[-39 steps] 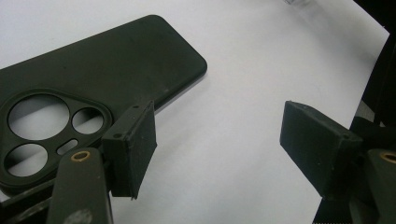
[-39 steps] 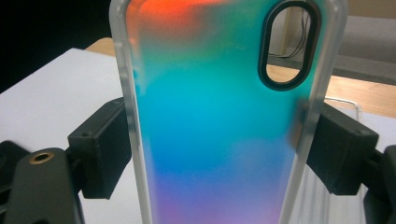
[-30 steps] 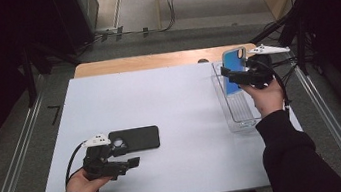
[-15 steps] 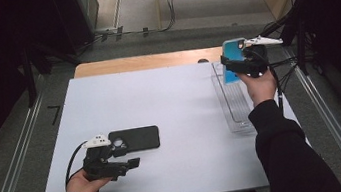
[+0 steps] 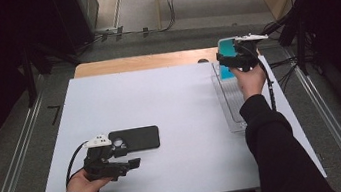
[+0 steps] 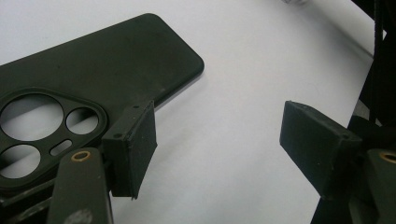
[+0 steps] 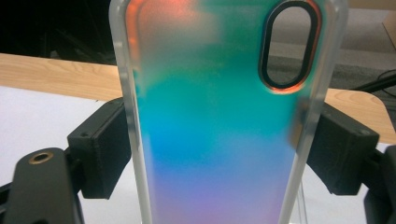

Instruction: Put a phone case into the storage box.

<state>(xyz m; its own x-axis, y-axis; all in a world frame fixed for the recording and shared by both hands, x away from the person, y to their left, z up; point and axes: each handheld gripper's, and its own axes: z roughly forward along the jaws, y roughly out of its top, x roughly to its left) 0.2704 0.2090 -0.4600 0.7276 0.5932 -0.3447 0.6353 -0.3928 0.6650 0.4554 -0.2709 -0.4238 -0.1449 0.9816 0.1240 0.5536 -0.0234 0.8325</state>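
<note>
High view: a person seated at the near edge of a white table [image 5: 170, 106] worked a hand-held gripper in each hand. The right gripper [image 5: 228, 60], raised at the table's far right corner, carried an iridescent phone case [image 5: 225, 48] over the far end of a clear plastic tray [image 5: 231, 112] that lay along the right edge. The left gripper [image 5: 130, 164] sat low at the near left, just beside a black phone case [image 5: 136, 138] that lay flat on the table. A strip of bare wood [image 5: 143, 62] ran along the table's far edge. No writing could be read from this camera.

Left gripper view: the left gripper [image 6: 219, 140] had its jaws set wide apart with nothing but white tabletop between them. The black phone case [image 6: 93, 79] lay flat to the upper left, its camera cut-outs facing up; its edge passed behind one pad, and whether pad and case touched could not be told. The case bore no visible brand or label.

Right gripper view: the right gripper [image 7: 219, 151] was clamped on the iridescent phone case [image 7: 215, 140], one pad against each long side, holding it upright. The frosted back shaded from orange at the top through green and blue to violet, with an oval camera opening near its upper right. No logo or lettering showed on it. Behind it lay the wood strip [image 7: 56, 74] and the white table [image 7: 32, 116].
</note>
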